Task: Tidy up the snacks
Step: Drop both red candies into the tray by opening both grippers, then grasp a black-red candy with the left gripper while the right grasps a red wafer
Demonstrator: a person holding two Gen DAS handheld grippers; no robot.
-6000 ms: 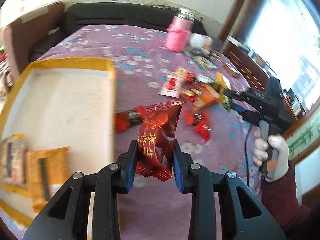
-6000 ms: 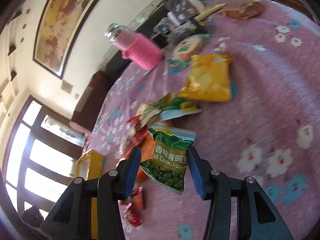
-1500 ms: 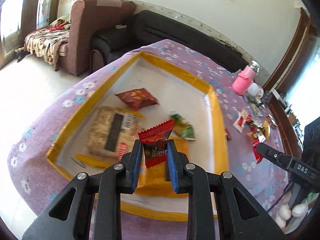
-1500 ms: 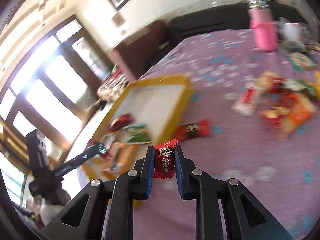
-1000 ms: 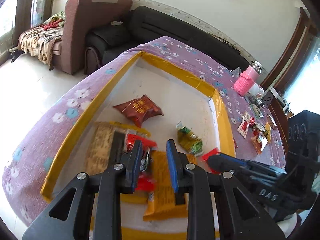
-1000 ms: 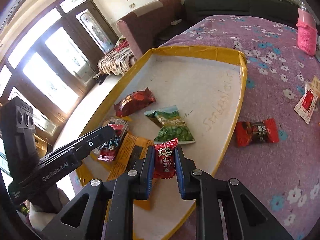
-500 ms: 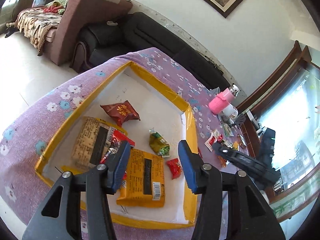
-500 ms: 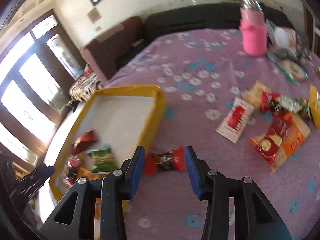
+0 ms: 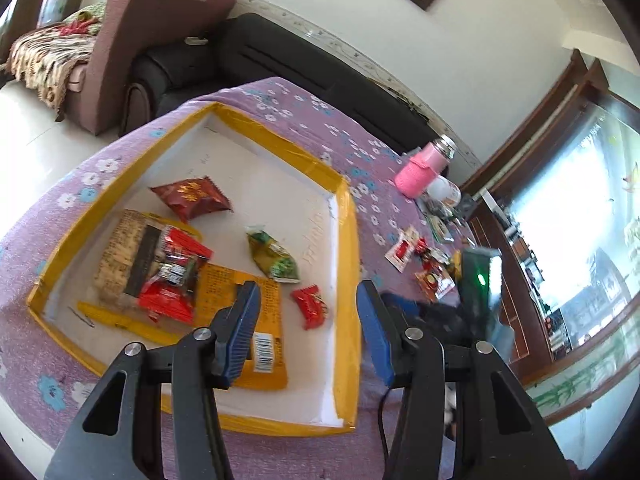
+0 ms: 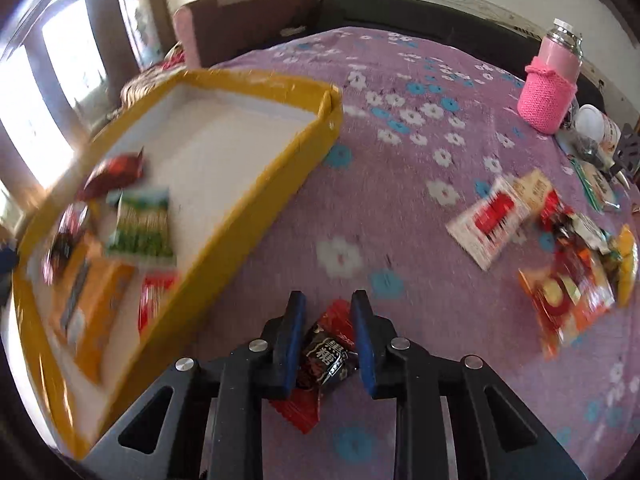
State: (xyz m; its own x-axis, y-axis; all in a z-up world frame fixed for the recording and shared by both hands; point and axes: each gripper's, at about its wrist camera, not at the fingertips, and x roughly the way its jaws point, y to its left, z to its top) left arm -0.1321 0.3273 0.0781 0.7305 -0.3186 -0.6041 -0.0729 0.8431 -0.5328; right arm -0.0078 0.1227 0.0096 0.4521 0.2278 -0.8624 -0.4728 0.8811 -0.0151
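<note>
A yellow-rimmed white tray (image 9: 347, 240) holds several snack packs, among them a small red candy (image 9: 311, 306) and a green pea pack (image 9: 276, 258). My left gripper (image 9: 308, 320) is open and empty above the tray's near right part. My right gripper (image 10: 327, 334) stands with its jaws on either side of a red-and-black candy pack (image 10: 326, 358) lying on the purple cloth, just right of the tray (image 10: 256, 196). The jaws are apart and not pressed on the pack. The right gripper's body shows in the left wrist view (image 9: 476, 300).
A pile of loose snacks (image 10: 568, 264) lies on the purple flowered cloth at the right, with a white-and-red sachet (image 10: 490, 220) nearer. A pink-sleeved bottle (image 10: 550, 92) stands at the far right. A sofa and an armchair (image 9: 160, 40) are behind the table.
My left gripper has opened wider and drawn back to the tray's right side. My right gripper has moved down over the red-and-black pack, which now lies between its jaws.
</note>
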